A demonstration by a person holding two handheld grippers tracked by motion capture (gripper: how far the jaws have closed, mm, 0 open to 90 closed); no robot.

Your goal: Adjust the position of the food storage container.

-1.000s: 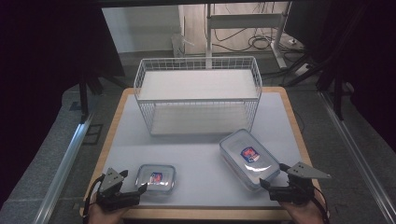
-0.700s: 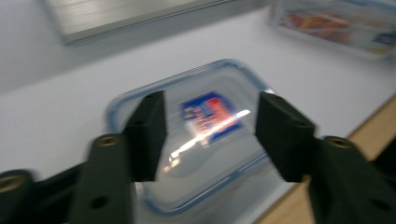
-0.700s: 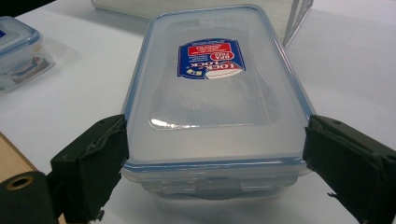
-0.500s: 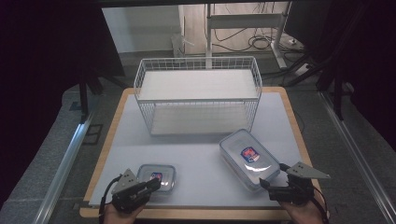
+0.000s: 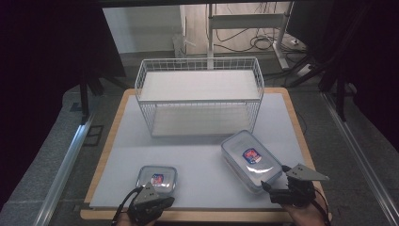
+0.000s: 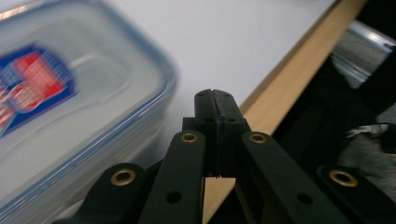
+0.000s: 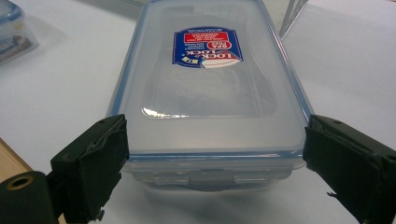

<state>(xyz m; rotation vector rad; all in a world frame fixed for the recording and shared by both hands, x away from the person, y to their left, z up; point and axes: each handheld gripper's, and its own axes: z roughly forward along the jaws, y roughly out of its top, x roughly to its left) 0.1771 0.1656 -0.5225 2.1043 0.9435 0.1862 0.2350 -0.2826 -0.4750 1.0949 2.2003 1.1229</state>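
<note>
Right gripper [image 7: 215, 154] – jaws spread astride the near short end of the large container [image 7: 208, 88], pads beside its walls, not yet pressing; long axis runs away toward the wire basket [image 5: 200, 96]. Left gripper [image 6: 215, 116] – just clenched empty, small container [image 6: 60, 107] beside it on the bench [image 5: 197, 160].

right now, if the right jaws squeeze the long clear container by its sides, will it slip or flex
The long container looks like rigid plastic, so it probably won't flex much. Its glossy walls may slip against the jaws. It appears empty, so likely light, and its flat base should keep it from tipping.
</note>
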